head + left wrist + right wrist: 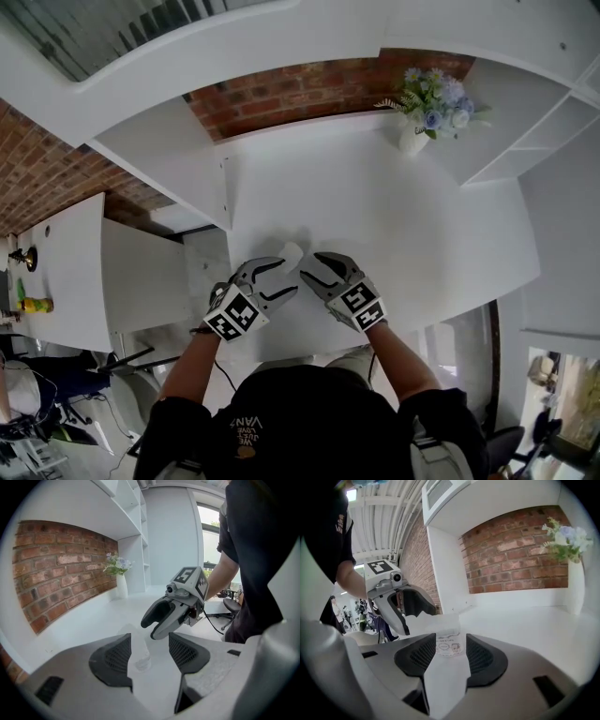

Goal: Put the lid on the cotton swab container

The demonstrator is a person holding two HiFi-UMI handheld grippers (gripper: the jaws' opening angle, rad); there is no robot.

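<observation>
A small clear cotton swab container [291, 254] with a printed label and a white top stands on the white table [403, 216]. In the right gripper view the container [448, 644] stands upright between the pads of my right gripper [451, 656], with a sliver of room at its sides. In the left gripper view the container [138, 649] sits by the left pad of my left gripper [150, 653], whose jaws stand wide. In the head view, the left gripper [284, 278] and right gripper [312, 265] meet at the container from either side. I cannot tell whether the lid is seated.
A white vase of flowers [427, 108] stands at the table's far right, before the brick wall [309, 89]. White shelving [553, 122] rises on the right. The table's near edge lies just below the grippers, and a lower white desk [66, 272] stands to the left.
</observation>
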